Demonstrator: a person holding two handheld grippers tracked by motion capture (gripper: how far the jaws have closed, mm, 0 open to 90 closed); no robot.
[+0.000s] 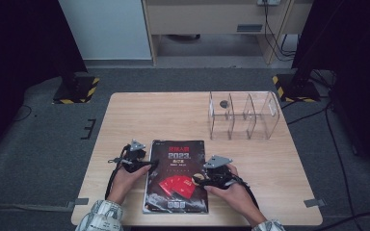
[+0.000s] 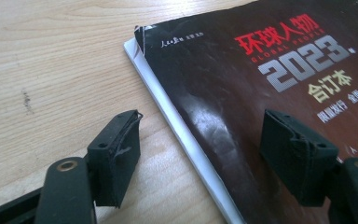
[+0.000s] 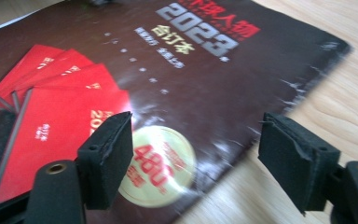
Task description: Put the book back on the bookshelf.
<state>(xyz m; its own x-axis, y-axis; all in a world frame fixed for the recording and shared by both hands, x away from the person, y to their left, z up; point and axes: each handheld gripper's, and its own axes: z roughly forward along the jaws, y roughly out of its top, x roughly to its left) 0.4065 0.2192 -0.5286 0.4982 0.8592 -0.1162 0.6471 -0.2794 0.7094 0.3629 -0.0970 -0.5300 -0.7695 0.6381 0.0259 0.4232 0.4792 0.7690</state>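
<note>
— Magazine point(image 1: 176, 175) where?
— Flat on table point(image 1: 270, 168), near edge, middle.
— Left gripper point(image 1: 147, 165)?
— Jaws wide, straddling left edge, gripping nothing.
— Right gripper point(image 1: 198, 180)?
— Wide too, astride right edge.

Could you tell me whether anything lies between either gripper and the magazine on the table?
Nothing visible does. The left gripper straddles the magazine's left edge with open jaws, and the right gripper straddles its right edge, also open.
</note>
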